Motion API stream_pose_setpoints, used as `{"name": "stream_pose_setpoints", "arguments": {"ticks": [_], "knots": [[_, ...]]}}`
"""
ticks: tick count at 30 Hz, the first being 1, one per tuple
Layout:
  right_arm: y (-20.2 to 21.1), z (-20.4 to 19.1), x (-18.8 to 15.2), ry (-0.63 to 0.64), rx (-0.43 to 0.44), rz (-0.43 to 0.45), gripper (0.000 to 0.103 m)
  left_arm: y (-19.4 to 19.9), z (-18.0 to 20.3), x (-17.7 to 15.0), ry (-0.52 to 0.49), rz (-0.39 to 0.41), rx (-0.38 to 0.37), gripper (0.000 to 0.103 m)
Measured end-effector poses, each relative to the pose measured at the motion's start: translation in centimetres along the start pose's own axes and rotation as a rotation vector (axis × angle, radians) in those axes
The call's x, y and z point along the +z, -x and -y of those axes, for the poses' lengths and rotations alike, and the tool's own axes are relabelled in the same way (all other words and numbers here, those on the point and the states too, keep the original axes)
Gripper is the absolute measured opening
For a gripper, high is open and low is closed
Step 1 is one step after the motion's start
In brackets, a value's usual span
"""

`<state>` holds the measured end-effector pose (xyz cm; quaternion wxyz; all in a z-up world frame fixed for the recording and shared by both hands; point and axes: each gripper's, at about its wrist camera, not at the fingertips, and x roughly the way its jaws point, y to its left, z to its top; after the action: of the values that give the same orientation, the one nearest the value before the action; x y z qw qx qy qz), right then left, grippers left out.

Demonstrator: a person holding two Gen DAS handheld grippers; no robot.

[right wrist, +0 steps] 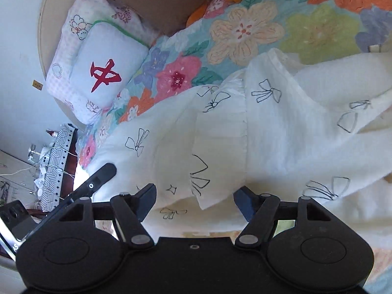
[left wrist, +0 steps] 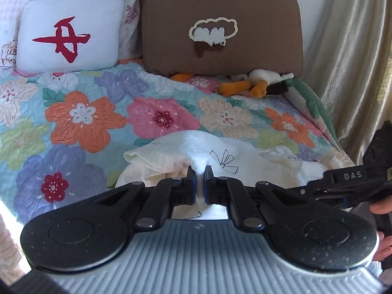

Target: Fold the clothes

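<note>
- Your left gripper (left wrist: 201,171) has its 2 fingers pressed close together, and a pinch of the white garment (left wrist: 171,156) is squeezed tight between them.
- From that pinch the cloth rises into a small peak, then drops away to the left and right in soft lumps.
- The white garment has little black bow drawings on it — you can see many of them in the right wrist view (right wrist: 269,132).
- It lies rumpled on the near part of the flower quilt (left wrist: 85,117), well apart from the pillows.
- Your right gripper (right wrist: 194,202) has its fingers spread wide, with nothing held between them. It is right above the garment, near a folded edge.
- At the far side of the bed, a white cushion (left wrist: 71,29) with a red mark is on the left and a brown cushion (left wrist: 220,27) is on the right.
- A plush toy (left wrist: 257,84) with orange parts lies just below the brown cushion.
- A shiny curtain (left wrist: 350,49) hangs at the right.
</note>
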<state>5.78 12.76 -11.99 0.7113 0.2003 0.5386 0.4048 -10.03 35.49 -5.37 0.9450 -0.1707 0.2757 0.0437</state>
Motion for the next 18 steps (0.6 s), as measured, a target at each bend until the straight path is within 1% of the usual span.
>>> {"name": "stream_pose_setpoints", "arguments": {"ticks": [1,2,3,4,5,6,7,9,11,13,14,17,18], "knots": [[-0.4,-0.2,0.4,0.023,0.013,0.013,0.058,0.1,-0.1,0.0,0.003,0.004,-0.006,0.006],[-0.5,-1.0,0.9,0.088,-0.002,0.036,0.026,0.1,-0.3,-0.1,0.006,0.007,-0.011,0.005],[-0.5,-1.9,1.3,0.159,-0.021,0.06,0.012,0.1,-0.4,0.0,0.01,0.004,-0.015,0.006],[-0.6,-2.8,1.8,0.23,-0.041,0.085,0.007,0.0,-0.5,0.0,0.015,-0.001,-0.014,0.011],[0.2,-3.8,2.1,0.285,-0.05,0.155,0.006,-0.1,-0.7,0.1,0.024,-0.008,0.004,0.014],[1.3,-4.7,2.5,0.335,-0.046,0.221,0.006,-0.3,-0.9,0.1,0.033,-0.007,0.035,0.032],[2.4,-5.5,3.1,0.374,-0.058,0.276,0.006,-0.3,-1.2,0.1,0.033,0.006,0.06,0.056],[4.3,-6.7,4.2,0.441,-0.101,0.379,0.006,-0.5,-1.6,-0.1,0.028,0.03,0.103,0.072],[5.4,-6.5,5.8,0.476,-0.157,0.453,0.006,-1.0,-1.9,-0.2,0.022,0.002,0.11,0.073],[6.3,-5.6,7.2,0.49,-0.21,0.513,0.005,-1.7,-2.2,-0.3,0.037,-0.028,0.096,0.073],[6.7,-4.8,7.8,0.483,-0.236,0.537,0.005,-1.9,-2.3,-0.4,0.044,-0.037,0.086,0.073],[7.7,-1.9,9.0,0.421,-0.312,0.582,0.005,-2.8,-1.9,-1.0,0.031,-0.077,0.045,0.078],[7.8,-1.0,9.2,0.406,-0.346,0.591,0.005,-3.0,-1.7,-1.2,0.027,-0.087,0.032,0.081]]}}
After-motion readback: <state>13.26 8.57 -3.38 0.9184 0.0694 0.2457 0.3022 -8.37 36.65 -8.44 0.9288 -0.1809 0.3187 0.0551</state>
